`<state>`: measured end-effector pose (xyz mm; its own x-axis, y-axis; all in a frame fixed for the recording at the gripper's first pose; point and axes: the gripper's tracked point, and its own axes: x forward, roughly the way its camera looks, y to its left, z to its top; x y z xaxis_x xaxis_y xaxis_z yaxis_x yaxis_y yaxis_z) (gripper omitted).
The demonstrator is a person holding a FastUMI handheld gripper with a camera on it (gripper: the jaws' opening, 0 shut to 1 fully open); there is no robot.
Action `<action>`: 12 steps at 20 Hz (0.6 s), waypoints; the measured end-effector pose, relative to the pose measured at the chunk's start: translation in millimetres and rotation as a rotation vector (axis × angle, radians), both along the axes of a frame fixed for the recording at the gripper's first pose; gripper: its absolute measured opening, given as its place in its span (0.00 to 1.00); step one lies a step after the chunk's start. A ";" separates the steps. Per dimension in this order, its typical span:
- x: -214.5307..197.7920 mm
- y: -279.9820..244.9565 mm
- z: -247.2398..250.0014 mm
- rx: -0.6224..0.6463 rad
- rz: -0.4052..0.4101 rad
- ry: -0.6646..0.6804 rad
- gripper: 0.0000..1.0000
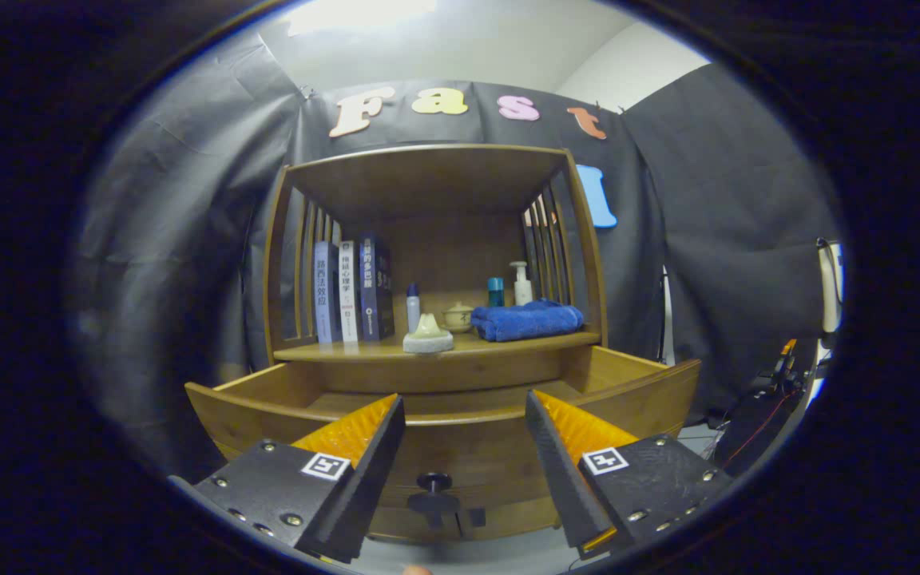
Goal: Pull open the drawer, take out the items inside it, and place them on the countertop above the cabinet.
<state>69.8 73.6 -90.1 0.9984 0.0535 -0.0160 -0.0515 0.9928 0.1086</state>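
Claw (464,415) spread empty, facing open drawer (460,435)

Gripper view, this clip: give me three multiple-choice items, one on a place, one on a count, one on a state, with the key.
1. Where does the blue towel lie?
A. inside the drawer
B. on the countertop, right of the small lidded pot
C. on the floor

2. How many books stand at the countertop's left?
A. one
B. three
C. five

3. What state is the drawer in?
A. pulled open
B. shut
C. taken out of the cabinet

Key: 1 B, the towel rests on the countertop beside the pot. 2 B, three spines stand side by side. 3 A, its front stands forward of the cabinet, and the gripper is open with nothing between its fingers, the drawer's knob below them.
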 end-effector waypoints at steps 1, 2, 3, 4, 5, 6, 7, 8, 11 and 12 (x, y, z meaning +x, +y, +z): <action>1.5 6.8 -4.6 -0.006 0.020 0.019 0.90; 2.8 13.7 -6.6 -0.014 0.040 0.033 0.90; 4.6 19.4 -9.8 -0.024 0.058 0.046 0.90; 6.2 23.0 -13.3 -0.029 0.072 0.064 0.90; 6.5 24.8 -16.7 -0.033 0.076 0.079 0.91; 6.7 23.3 -13.6 -0.027 0.077 0.064 0.91; 8.4 23.5 -13.6 -0.016 0.077 0.069 0.91; 8.3 22.5 -13.0 -0.005 0.071 0.065 0.91; 8.6 20.5 -12.8 0.027 0.063 0.060 0.89; 9.1 20.4 -12.8 0.022 0.057 0.062 0.89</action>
<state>78.9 94.1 -102.9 0.9908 0.1115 -0.0760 -0.1006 0.9857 0.1354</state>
